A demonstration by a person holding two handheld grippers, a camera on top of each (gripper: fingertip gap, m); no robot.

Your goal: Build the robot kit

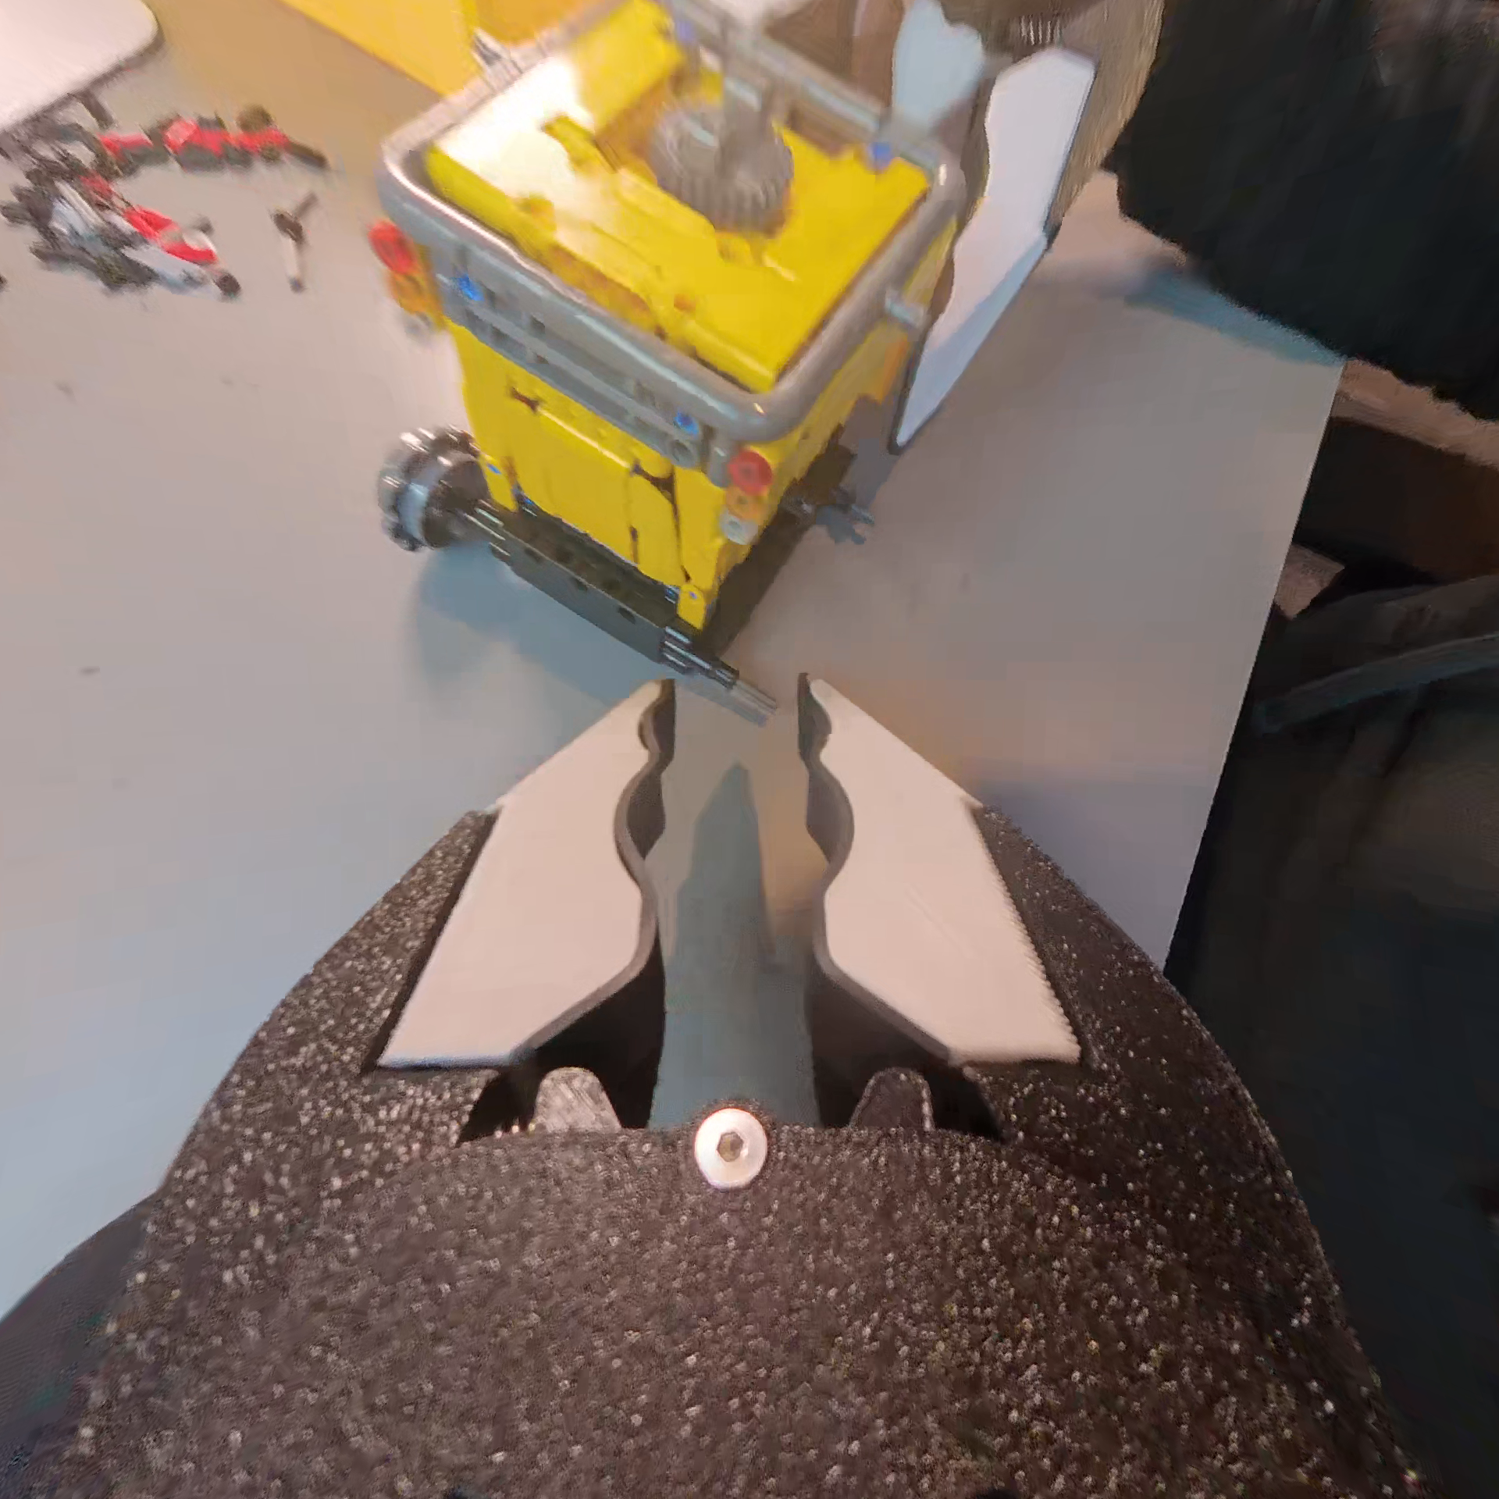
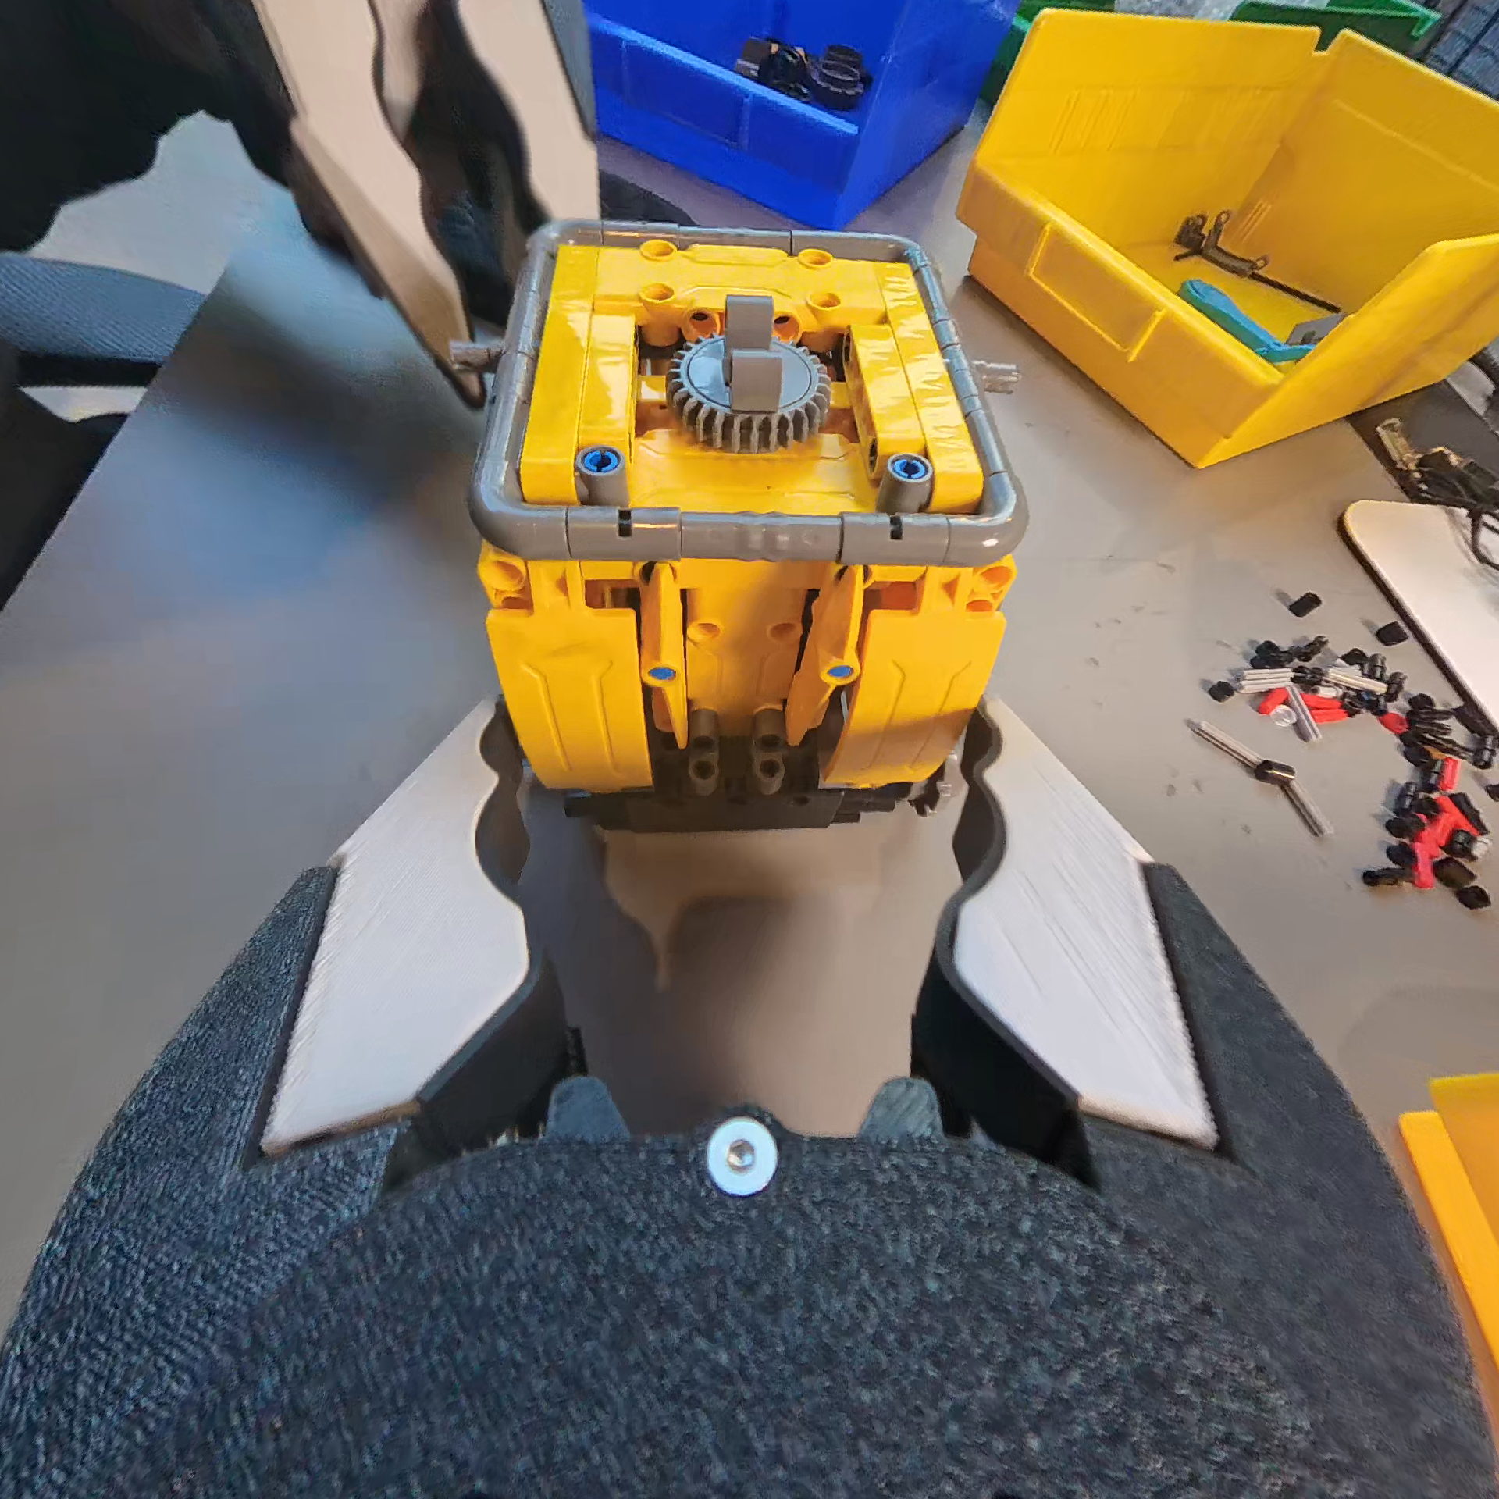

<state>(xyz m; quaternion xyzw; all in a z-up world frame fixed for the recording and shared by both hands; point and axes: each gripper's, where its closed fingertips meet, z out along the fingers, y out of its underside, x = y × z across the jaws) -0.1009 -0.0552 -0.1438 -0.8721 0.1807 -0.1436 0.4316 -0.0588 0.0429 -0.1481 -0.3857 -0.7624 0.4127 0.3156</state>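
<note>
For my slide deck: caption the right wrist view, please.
Right gripper straddles the base of a yellow brick-built cube on a grey table.

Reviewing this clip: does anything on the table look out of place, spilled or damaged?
Loose red, black and grey building pieces lie scattered on the table instead of in the yellow bin. The yellow block model stands upright between the right tool's fingers; its yellow side panels look gapped in the blurred left view.

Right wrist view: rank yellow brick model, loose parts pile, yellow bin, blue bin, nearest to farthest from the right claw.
1. Yellow brick model: straight ahead, base between the right claw fingertips.
2. Loose parts pile: on the table, to the right.
3. Yellow bin: right, farther back.
4. Blue bin: behind the model, at the top.
</note>
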